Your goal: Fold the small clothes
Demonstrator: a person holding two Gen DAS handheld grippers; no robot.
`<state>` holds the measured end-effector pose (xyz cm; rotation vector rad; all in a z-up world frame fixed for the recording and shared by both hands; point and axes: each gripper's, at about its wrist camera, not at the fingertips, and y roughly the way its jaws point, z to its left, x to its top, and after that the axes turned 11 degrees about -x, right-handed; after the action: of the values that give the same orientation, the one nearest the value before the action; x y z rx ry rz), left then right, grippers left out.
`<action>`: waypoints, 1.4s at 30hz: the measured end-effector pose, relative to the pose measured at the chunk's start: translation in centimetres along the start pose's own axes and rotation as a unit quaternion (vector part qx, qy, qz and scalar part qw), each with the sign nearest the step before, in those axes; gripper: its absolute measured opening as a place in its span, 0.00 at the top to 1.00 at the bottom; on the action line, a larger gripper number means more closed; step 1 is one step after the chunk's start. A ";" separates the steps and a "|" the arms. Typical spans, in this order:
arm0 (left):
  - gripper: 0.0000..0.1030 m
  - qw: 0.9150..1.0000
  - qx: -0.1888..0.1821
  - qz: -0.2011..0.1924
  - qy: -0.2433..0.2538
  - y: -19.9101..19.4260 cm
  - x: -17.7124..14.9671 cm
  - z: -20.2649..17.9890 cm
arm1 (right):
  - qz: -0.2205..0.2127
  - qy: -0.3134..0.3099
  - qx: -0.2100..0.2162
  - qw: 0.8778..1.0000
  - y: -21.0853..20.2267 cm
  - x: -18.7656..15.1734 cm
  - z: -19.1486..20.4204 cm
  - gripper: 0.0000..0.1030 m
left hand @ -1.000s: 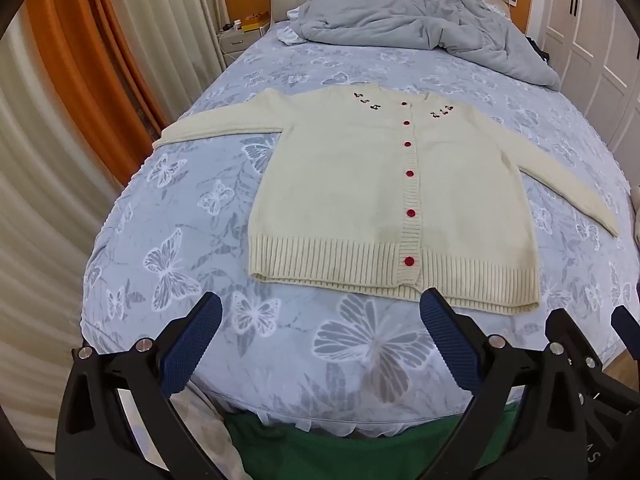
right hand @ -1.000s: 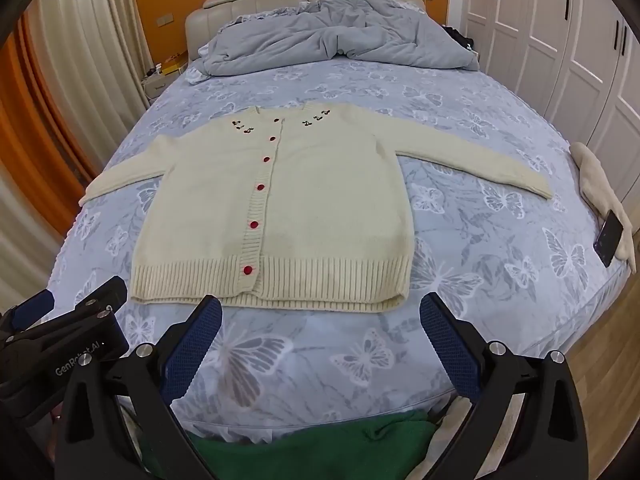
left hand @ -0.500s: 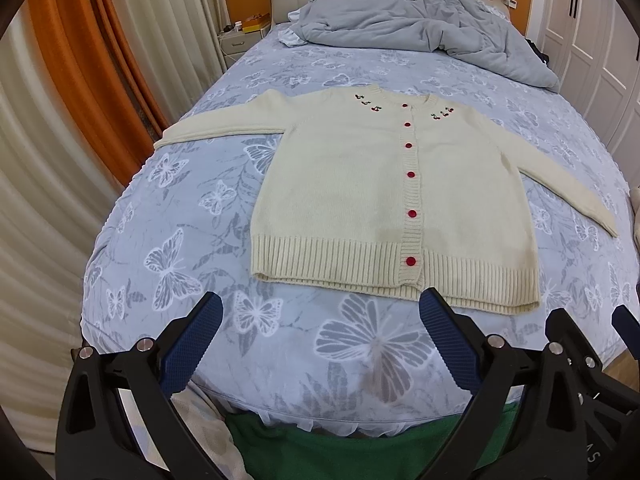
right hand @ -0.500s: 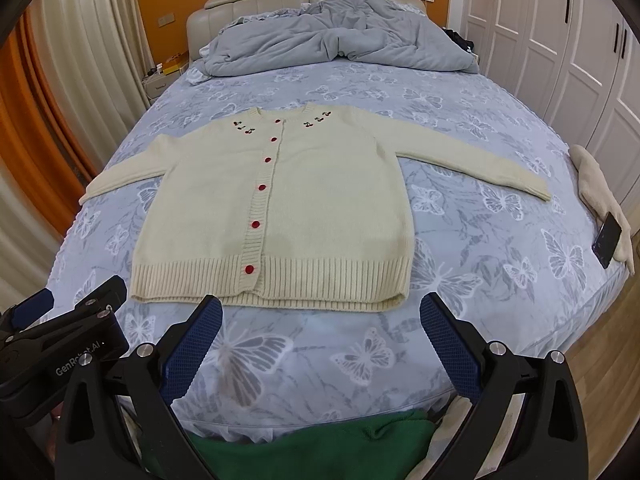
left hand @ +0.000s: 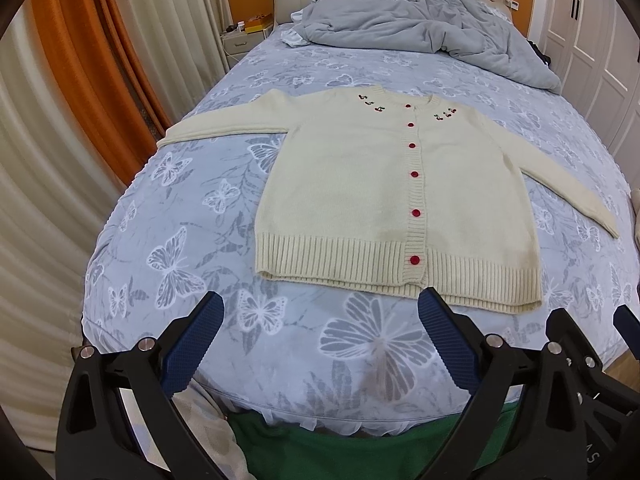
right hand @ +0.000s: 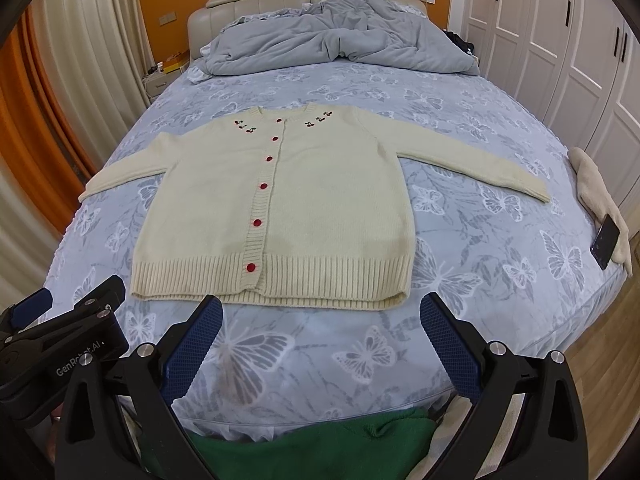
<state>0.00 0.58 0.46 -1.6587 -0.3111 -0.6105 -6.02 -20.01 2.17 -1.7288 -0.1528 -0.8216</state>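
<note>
A cream knit cardigan (left hand: 360,192) (right hand: 320,200) with red buttons and cherry embroidery at the neck lies flat and buttoned on the bed, both sleeves spread out sideways. My left gripper (left hand: 320,312) hovers open above the bed's near edge, just short of the ribbed hem, with nothing between its blue pads. My right gripper (right hand: 320,312) is open as well, also just short of the hem. In the right wrist view the left gripper (right hand: 64,320) shows at the lower left.
The bed (left hand: 200,280) has a blue butterfly-print cover. A rumpled grey duvet (right hand: 340,44) is piled at the headboard. A cream cloth (right hand: 600,196) and a dark phone (right hand: 606,242) lie at the right edge. Curtains (left hand: 60,120) hang left, white wardrobe doors (right hand: 560,40) stand right. Green fabric (right hand: 312,448) hangs below the near edge.
Both views have drifted slightly; the cardigan and the open grippers stay as they were.
</note>
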 end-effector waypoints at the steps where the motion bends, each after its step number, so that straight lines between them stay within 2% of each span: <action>1: 0.08 1.000 0.000 0.000 0.000 0.0 0.0 0.0 | 0.000 0.000 0.000 1.000 0.0 0.0 0.0 0.05; 29: 0.10 1.000 0.000 0.005 -0.005 0.2 -0.5 0.6 | 0.003 0.001 0.000 1.000 -0.1 0.0 0.2 0.05; 32: 0.09 1.000 -0.008 0.012 -0.009 0.9 -0.7 0.7 | 0.010 0.002 0.015 1.000 1.2 -1.2 0.0 0.05; 36: 0.05 0.999 -0.039 0.030 -0.018 2.8 -1.0 0.8 | 0.030 0.014 0.059 0.998 3.7 -1.3 -1.0 0.05; 39: 0.05 0.998 -0.038 0.044 -0.024 4.8 -1.3 1.2 | 0.049 0.039 0.075 0.995 7.2 -0.9 -3.8 0.05; 42: 0.05 0.997 -0.038 0.052 -0.041 6.9 -1.1 2.2 | 0.059 0.076 0.072 0.993 10.4 0.5 -7.4 0.05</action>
<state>3.19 1.61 -6.01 -1.7636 -0.2617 -0.4829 -3.75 -30.28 -5.12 -1.5188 -0.0059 -0.8311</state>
